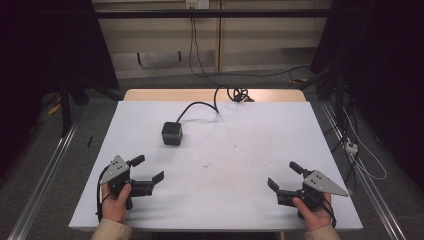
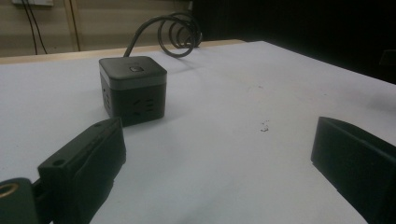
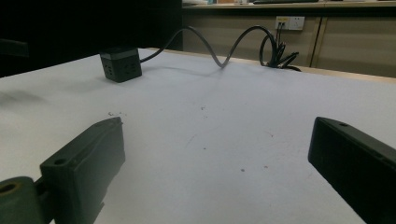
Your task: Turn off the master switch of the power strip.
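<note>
A: Over the white-topped desk (image 1: pixel 240 150) now. The left gripper (image 1: pixel 148 168) sits at the near left corner, held by a hand (image 1: pixel 117 200), with its black fingers (image 1: pixel 136 160) spread wide and nothing between them.

B: Same on the other side. The right gripper (image 1: pixel 284 174), in the person's right hand (image 1: pixel 314 210), rests near the near right corner, its fingers (image 1: pixel 273 184) parted and empty too.

A: And the object: a small dark grey cube-shaped power socket block (image 1: pixel 171 133), standing on the desk left of centre, towards the far side.

B: From the left gripper view the block (image 2: pixel 133 88) lies ahead of the fingers (image 2: pixel 84 172), just beyond the left one's tip, apart from both.

A: From the right gripper view it (image 3: pixel 120 63) is well off, far up at the left, with bare desk in between.

B: Its dark round cable (image 1: pixel 197 106) runs back to the far edge of the desk and coils there.
</note>
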